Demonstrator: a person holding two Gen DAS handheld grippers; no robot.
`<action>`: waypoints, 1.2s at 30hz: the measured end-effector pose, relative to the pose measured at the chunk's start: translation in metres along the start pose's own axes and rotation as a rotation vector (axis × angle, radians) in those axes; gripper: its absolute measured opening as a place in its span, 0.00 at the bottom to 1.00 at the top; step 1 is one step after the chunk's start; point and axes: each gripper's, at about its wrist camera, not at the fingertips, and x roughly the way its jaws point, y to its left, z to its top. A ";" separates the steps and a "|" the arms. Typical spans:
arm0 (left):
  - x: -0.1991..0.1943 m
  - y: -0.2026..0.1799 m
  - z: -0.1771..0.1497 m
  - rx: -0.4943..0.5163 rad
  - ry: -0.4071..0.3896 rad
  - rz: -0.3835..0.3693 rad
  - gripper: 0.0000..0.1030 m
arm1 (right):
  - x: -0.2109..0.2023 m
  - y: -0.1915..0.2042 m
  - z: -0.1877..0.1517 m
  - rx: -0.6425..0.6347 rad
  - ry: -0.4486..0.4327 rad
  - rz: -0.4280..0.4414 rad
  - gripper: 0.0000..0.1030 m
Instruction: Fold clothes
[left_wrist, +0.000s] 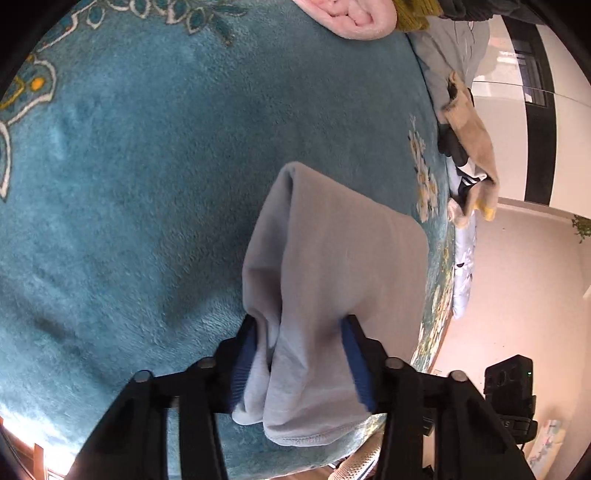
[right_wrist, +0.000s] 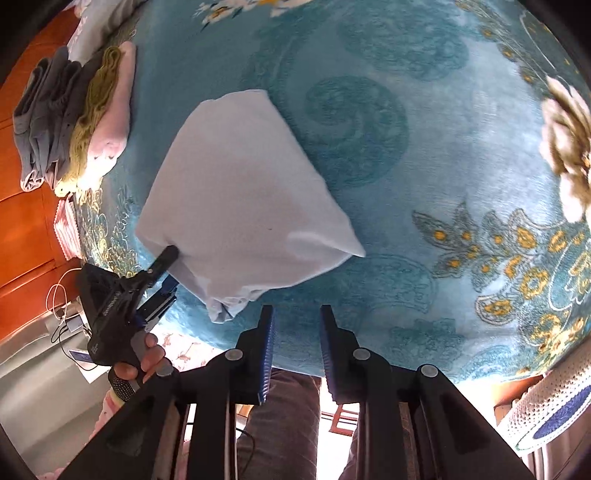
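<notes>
My left gripper (left_wrist: 301, 328) pinched the folded pale-blue garment (right_wrist: 243, 192) by its bunched edge, lifting it off the teal blanket (right_wrist: 424, 177), likely to carry it to the folded stack (right_wrist: 85, 114). My right gripper (right_wrist: 297, 317) hung spread, holding nothing.

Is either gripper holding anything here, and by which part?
The left gripper grips the folded pale grey garment at its bunched hemmed end. The right gripper is open and holds nothing.

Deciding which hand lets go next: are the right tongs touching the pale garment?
Apart. The right wrist view shows the right tongs open and empty, with teal blanket visible between them and the pale garment.
</notes>
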 end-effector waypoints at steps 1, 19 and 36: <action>0.001 -0.002 -0.001 0.003 0.006 0.000 0.40 | 0.000 0.002 0.001 -0.001 0.000 0.001 0.23; -0.163 0.056 0.059 0.018 -0.138 0.245 0.08 | 0.026 0.040 0.017 0.007 -0.055 0.179 0.40; -0.149 0.098 0.098 0.070 0.045 0.203 0.08 | 0.137 0.126 0.079 -0.180 0.020 0.270 0.59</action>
